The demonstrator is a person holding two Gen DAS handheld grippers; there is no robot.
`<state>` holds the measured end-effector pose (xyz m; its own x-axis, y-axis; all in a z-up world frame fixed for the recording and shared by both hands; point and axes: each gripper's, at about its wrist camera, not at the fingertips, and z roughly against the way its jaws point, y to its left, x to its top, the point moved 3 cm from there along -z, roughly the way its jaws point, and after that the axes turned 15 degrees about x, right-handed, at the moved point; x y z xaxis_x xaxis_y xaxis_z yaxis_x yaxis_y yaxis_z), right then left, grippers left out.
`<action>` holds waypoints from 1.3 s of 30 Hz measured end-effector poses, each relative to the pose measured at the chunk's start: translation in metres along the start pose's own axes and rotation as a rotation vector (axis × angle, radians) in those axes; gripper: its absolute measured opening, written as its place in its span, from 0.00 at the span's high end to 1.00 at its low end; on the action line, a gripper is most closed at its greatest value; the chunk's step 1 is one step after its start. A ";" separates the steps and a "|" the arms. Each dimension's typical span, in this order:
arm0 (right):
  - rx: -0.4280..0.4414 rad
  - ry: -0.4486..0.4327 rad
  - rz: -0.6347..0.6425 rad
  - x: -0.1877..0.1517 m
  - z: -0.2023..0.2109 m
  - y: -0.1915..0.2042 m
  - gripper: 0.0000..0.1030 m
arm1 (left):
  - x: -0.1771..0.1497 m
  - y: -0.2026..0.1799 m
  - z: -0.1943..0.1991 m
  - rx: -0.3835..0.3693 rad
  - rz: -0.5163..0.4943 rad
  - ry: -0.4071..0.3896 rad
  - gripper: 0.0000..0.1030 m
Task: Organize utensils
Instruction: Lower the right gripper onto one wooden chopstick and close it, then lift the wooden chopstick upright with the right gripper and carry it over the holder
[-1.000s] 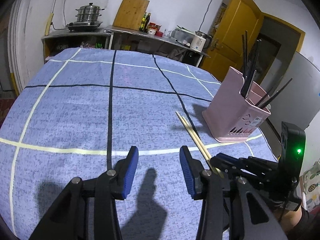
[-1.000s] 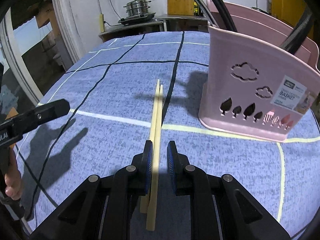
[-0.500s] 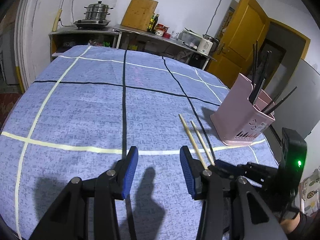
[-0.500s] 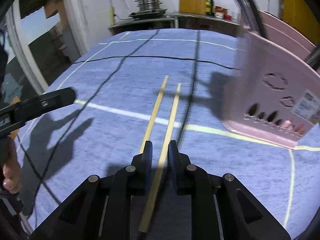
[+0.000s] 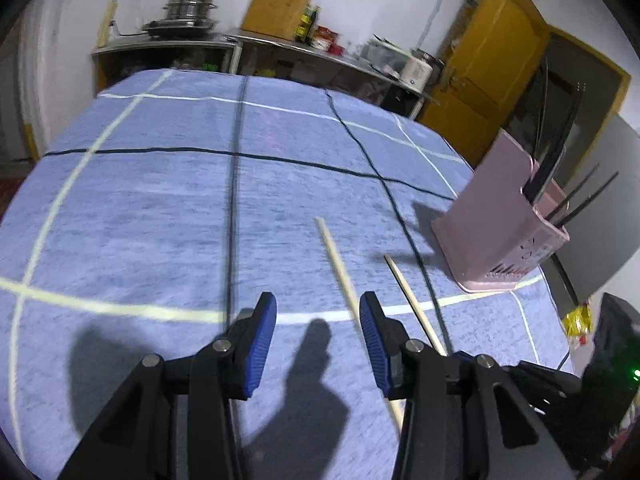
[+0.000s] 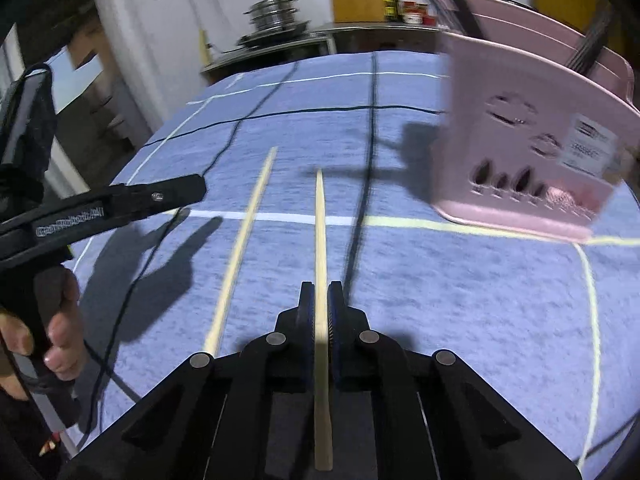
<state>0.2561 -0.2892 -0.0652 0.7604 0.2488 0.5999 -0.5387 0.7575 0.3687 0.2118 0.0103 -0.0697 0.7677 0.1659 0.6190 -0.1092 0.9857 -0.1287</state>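
1. Right wrist view is showing the right gripper pressing its two pads on one pale wooden chopstick, which is running straight forward between them, its tip pointing across the blue checked table.
2. A second chopstick is lying loose on the cloth, just beside the held one on its left, and nothing is touching it.
3. The left gripper is hanging above the cloth with its blue pads standing apart and nothing between them; in its own view the loose chopstick is passing close to the right pad.
4. The pink utensil holder is standing near the far right, with dark utensils already sticking up from it.
5. The grip is sitting near the thick end of the stick, so I am judging that the long free part may swing or slip sideways when it is being lifted.
6. If the tip is arriving too low at the holder, it may hit the pink wall and push the light holder, or knock against the dark utensils inside.
7. The two grippers are working close together, so the left one may bump the right one or roll the loose stick away.
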 end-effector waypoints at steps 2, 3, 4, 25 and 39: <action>0.003 -0.007 -0.026 0.000 0.003 -0.005 0.94 | 0.001 -0.015 -0.012 0.012 -0.039 0.014 0.57; 0.005 -0.009 -0.032 0.000 0.005 -0.007 0.94 | 0.001 -0.022 -0.019 0.013 -0.061 0.024 0.65; 0.007 -0.011 -0.040 0.000 0.005 -0.008 0.94 | 0.000 -0.027 -0.024 0.015 -0.078 0.036 0.77; 0.012 -0.008 -0.021 0.014 0.009 0.000 0.86 | -0.022 0.011 0.010 0.051 -0.090 0.038 0.83; -0.031 0.032 0.022 0.047 -0.031 -0.012 0.85 | -0.002 0.000 -0.017 0.086 -0.126 0.063 0.80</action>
<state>0.3097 -0.2676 -0.0635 0.7598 0.2848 0.5845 -0.5446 0.7699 0.3328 0.2208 0.0096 -0.0847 0.8163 0.0416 0.5761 -0.0617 0.9980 0.0154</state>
